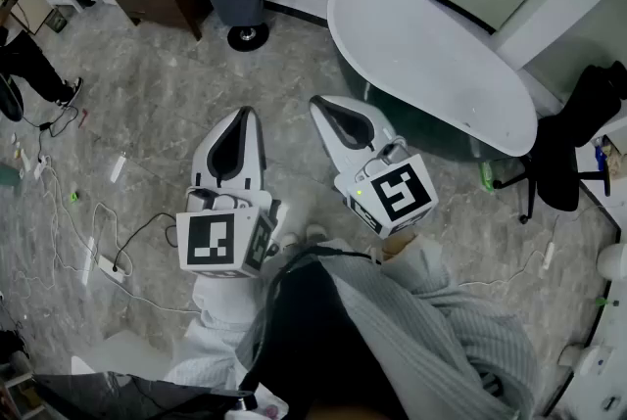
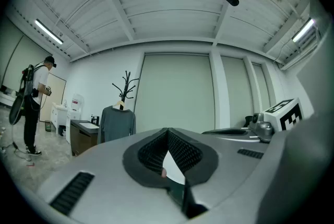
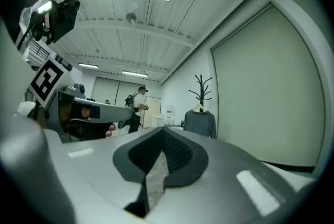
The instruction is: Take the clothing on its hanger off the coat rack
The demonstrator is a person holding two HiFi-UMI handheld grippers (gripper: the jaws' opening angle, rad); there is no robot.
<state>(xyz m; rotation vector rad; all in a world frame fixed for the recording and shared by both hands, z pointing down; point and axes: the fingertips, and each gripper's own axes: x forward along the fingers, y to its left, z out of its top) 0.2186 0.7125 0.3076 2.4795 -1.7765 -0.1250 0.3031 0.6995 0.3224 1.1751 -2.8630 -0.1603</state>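
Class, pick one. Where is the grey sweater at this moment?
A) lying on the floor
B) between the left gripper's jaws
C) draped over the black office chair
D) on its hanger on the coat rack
D: the grey sweater hangs on its hanger from the black coat rack across the room.

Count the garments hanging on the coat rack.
1: a dark grey long-sleeved top on a pale hanger, hung on the black branched coat rack. Another garment behind it could be hidden.
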